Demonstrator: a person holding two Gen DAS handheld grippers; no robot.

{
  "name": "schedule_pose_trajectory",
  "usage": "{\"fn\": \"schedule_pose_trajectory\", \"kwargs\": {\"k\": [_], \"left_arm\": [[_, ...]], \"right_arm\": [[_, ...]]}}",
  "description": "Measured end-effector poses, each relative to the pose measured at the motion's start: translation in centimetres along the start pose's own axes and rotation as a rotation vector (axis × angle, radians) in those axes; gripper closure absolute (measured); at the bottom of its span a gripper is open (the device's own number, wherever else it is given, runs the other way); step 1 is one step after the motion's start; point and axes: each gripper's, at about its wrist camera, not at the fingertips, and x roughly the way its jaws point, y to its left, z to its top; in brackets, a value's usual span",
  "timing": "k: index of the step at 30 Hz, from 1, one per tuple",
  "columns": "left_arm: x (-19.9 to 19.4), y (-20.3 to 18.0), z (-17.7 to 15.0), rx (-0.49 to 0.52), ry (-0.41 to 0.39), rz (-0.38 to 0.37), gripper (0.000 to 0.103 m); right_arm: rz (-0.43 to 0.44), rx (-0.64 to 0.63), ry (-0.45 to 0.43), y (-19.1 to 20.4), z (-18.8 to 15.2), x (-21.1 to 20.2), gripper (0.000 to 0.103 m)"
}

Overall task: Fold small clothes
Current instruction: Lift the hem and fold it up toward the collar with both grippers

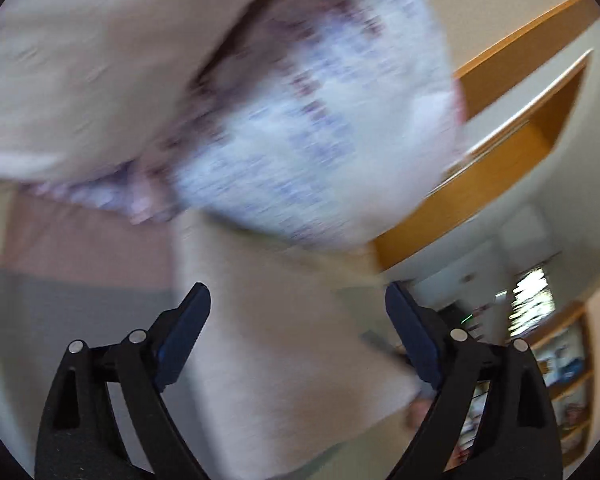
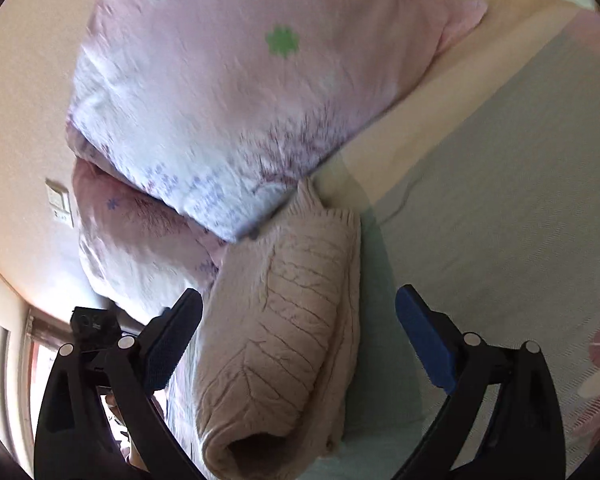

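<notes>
Left wrist view: bedroom, heavily motion-blurred. Cream wall and a wooden ledge at right, shelves in the lower right corner, contents unreadable. A floral duvet, white with purple print, fills the upper centre. Below it a pale pink garment runs in a long band from the duvet toward the camera, its long axis roughly straight ahead. The left gripper stands with its jaws wide apart, the garment passing between the blue pads without a visible pinch. Weave and edges too smeared to read.

Right wrist view: a bed with a pale green sheet at right and a cream wall with a light switch at left. The duvet, pink-white with a green flower, is heaped across the top. The garment, a pink knit sweater with leaf-vein ribbing, lies folded on the sheet, its long axis pointing away from the camera, far end touching the duvet, an open tube end nearest the lens. The right gripper is spread open; the sweater lies between its fingers, closer to the left one.
</notes>
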Motion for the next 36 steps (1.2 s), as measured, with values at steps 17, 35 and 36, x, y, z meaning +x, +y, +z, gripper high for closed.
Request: {"fn": "schedule_pose_trajectory", "kwargs": {"k": [17, 35, 36], "left_arm": [[6.1, 2.2, -4.8, -0.033, 0.191, 0.071, 0.014], [-4.1, 3.4, -5.7, -0.009, 0.075, 0.031, 0.061], [-5.4, 3.9, -6.1, 0.019, 0.09, 0.1, 0.055]], "right_arm": [[-0.245, -0.159, -0.002, 2.2, 2.2, 6.4, 0.075], [0.105, -0.193, 0.179, 7.0, -7.0, 5.7, 0.066], [0.071, -0.228, 0.218, 7.6, -8.1, 6.4, 0.062]]}}
